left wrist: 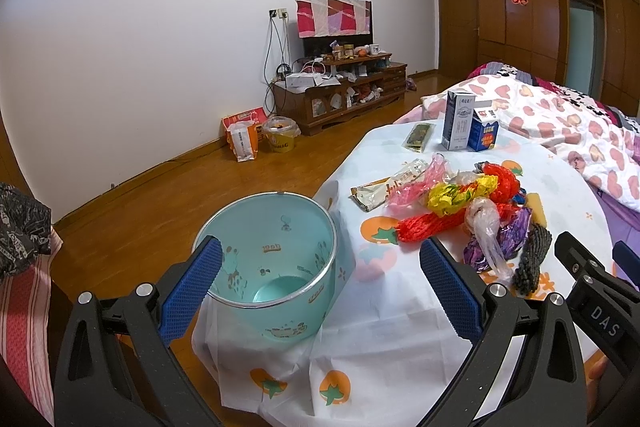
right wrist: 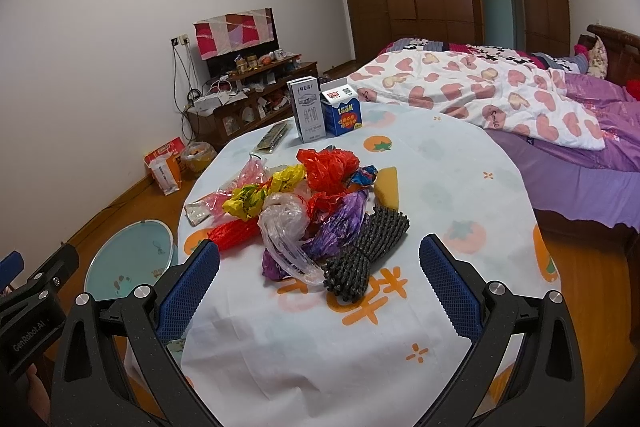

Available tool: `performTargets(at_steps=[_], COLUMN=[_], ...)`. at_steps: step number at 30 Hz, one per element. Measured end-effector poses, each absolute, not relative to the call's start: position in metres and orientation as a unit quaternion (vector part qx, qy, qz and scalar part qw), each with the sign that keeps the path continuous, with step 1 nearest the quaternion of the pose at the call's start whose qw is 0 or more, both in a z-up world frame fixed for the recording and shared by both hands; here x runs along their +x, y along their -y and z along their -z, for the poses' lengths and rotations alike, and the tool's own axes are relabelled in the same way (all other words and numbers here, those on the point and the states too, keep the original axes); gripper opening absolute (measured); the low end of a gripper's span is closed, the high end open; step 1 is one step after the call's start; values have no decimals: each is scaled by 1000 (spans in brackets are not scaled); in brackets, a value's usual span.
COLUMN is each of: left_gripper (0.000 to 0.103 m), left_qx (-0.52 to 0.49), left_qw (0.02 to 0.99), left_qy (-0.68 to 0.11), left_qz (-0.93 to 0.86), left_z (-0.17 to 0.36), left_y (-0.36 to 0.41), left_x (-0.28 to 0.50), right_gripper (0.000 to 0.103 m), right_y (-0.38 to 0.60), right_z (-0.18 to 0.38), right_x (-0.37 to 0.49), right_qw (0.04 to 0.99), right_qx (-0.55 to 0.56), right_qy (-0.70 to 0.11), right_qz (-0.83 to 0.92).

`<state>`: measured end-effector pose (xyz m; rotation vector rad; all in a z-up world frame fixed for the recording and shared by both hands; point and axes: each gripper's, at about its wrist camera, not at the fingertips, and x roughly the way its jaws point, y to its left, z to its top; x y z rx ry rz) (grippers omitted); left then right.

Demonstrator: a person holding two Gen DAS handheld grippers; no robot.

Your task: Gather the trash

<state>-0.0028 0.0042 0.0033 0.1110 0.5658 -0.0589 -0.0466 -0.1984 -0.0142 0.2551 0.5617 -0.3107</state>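
colourful wrapper pile (right wrist: 316,211) mid-table, empty teal bin (left wrist: 268,267) beside

White round tablecloth (right wrist: 440,211) printed with orange persimmons; pale turquoise metal bin (left wrist: 276,267) bearing small brown cartoon figures

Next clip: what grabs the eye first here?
A bright heap of crumpled wrappers sits mid-table on the fruit-print cloth, with two cartons standing behind it. A teal bin, apparently empty, stands at the table's left edge. Both hand-held grippers, left and right, are open with nothing between the fingers.
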Motion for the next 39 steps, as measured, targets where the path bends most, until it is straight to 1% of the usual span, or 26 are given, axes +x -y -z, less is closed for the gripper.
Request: performTargets(at_steps=[11, 15, 20, 21, 22, 24, 28, 32, 36, 38, 39], left_gripper=[97, 97, 97, 97, 97, 97, 97, 97, 97, 97, 97], left_qx=[56, 58, 56, 57, 58, 56, 46, 46, 47, 51, 53], left_qw=[958, 958, 954, 952, 948, 940, 929, 927, 928, 928, 928], left_qy=[-280, -281, -291, -297, -309, -331, -361, -366, -361, -360, -360], left_qz=[26, 28, 38, 38, 39, 50, 63, 71, 76, 78, 79], left_z=[3, 8, 26, 31, 39, 54, 76, 88, 86, 84, 84], left_y=[-3, -2, 1, 3, 3, 8, 14, 22, 31, 35, 37], left_x=[-1, -1, 7, 11, 15, 25, 36, 45, 53, 57, 60], right_gripper=[98, 98, 97, 91, 81, 75, 68, 68, 68, 60, 51], right_y=[207, 228, 262, 270, 276, 290, 310, 311, 299, 295, 294], right_z=[17, 22, 41, 47, 52, 63, 81, 90, 99, 107, 110], right_x=[-44, -43, -45, -45, -44, -42, -31, -13, 14, 28, 32], right_qw=[938, 932, 918, 915, 912, 904, 894, 895, 892, 885, 882], right_qx=[132, 143, 150, 152, 153, 161, 189, 203, 210, 224, 230], right_qy=[-274, -279, -297, -302, -308, -325, -348, -358, -380, -397, -402], right_qz=[165, 182, 214, 220, 223, 225, 209, 171, 126, 97, 86])
